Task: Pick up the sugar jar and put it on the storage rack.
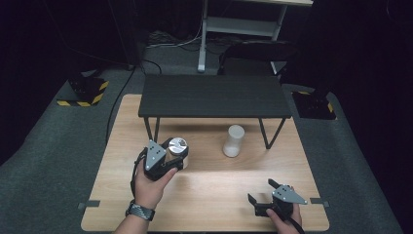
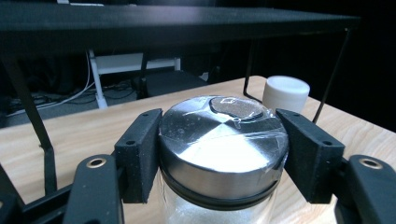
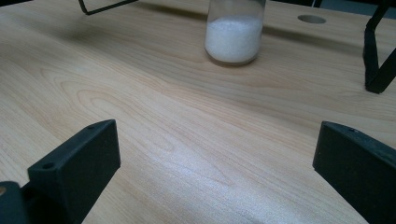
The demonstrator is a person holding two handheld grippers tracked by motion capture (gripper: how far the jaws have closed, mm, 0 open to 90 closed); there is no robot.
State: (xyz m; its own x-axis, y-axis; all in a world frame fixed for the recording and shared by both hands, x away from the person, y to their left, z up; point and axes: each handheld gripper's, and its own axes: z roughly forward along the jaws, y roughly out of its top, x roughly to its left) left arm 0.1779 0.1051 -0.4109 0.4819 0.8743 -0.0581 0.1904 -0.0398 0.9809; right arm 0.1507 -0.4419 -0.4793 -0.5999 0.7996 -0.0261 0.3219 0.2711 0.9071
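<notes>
Metal-lidded jar point(image 1: 177, 151) clamped in left claw point(image 1: 171, 155); black shelf point(image 1: 214, 95) ahead; white-capped jar point(image 1: 233, 140) beside; right claw point(image 1: 263, 194) wide.

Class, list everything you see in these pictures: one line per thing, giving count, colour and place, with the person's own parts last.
Table: one, light wood, centre.
Shelf: one, black, thin metal legs, at the table's far side.
Steel-lid jar: one, clear glass, held by the left gripper.
White-lid jar: one, holds white powder, stands before the shelf.
Hazard-striped bases: two, black and yellow, on the floor either side.
Left gripper: black, jaws shut on the steel-lid jar.
Right gripper: black, jaws open, near edge.
Watch: one, dark, left wrist.
</notes>
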